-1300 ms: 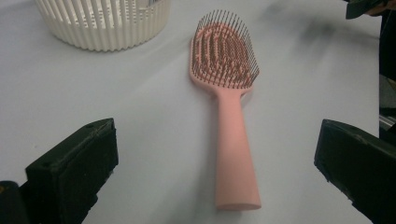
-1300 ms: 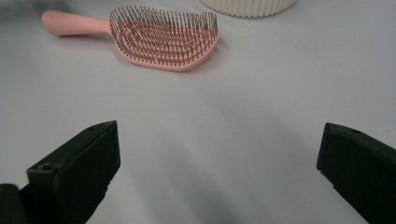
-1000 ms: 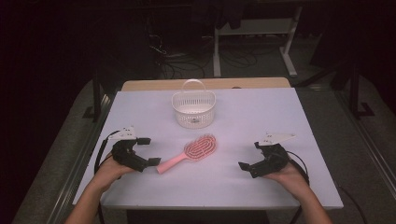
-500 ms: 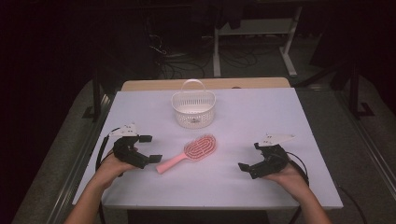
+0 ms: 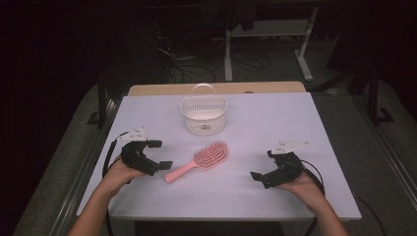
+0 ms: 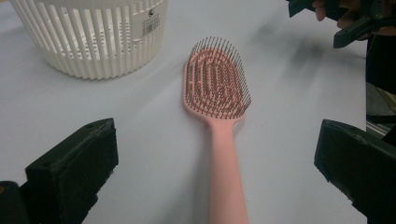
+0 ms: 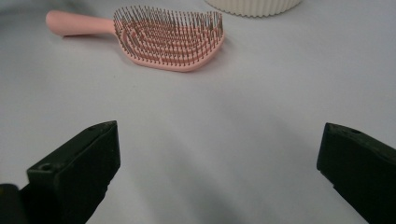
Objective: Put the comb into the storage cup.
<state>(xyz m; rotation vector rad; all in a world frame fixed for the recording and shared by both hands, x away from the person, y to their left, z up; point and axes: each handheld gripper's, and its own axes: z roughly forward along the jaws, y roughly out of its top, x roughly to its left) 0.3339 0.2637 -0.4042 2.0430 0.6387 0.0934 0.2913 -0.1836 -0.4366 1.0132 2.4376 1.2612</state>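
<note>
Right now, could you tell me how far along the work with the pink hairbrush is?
Nothing looks done: the pink hairbrush lies flat on the table, bristles up, outside the white basket. In hand: the left hand-held gripper, jaws open, lines up on the handle without touching it. The right hand-held gripper is open and apart. Gripping and lifting remain, perhaps into the basket.

**Open worktop around the brush, basket at the far side**

The pink hairbrush [image 5: 200, 161] lies flat mid-worktop with bare surface on every side. Its handle end points near-left, just beside the left hand-held gripper [image 5: 158, 154], whose jaws stand wide apart with the handle in line between them. The white basket [image 5: 203, 115] stands beyond the brush head, apart from it, blocking passage only on the far side. Between the brush and the right hand-held gripper [image 5: 263, 164], also spread wide, the worktop [image 5: 275, 118] is free.
</note>
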